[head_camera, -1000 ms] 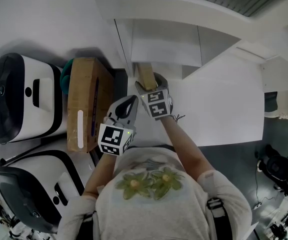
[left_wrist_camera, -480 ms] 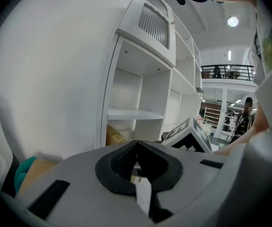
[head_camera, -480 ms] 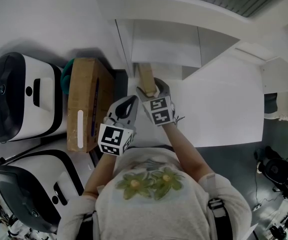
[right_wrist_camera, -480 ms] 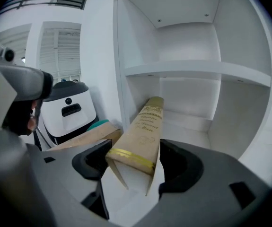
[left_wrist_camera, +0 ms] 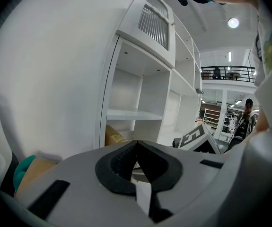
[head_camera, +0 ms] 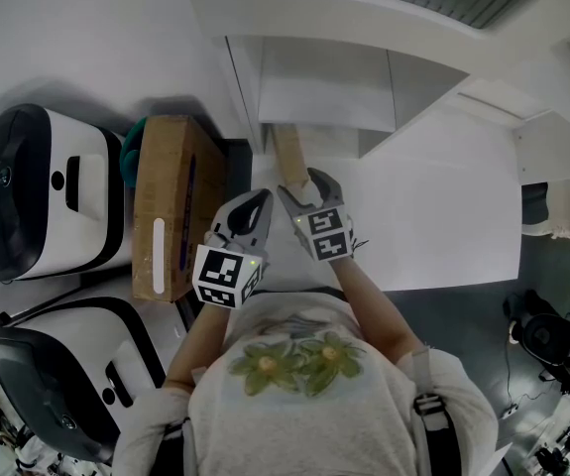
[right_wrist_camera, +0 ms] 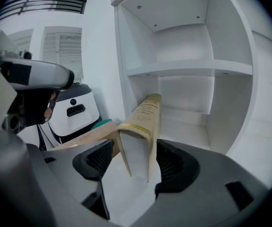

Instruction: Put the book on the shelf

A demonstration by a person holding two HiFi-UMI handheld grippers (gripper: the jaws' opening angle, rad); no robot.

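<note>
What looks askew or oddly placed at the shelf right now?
The book in the lower compartment of the shelf looks askew: it rests spine up and leaning sideways, its near end between the open jaws of the right gripper. Nothing seems damaged or spilled.

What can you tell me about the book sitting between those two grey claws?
The book is slim, with a tan, paper-like cover, gold print along its spine and white page edges showing at the near end. It stands on edge, tilted, with its far end reaching into the lowest compartment of the white shelf, close to the left wall. The right gripper has its jaws apart on either side of it; whether either pad touches it is unclear.
</note>
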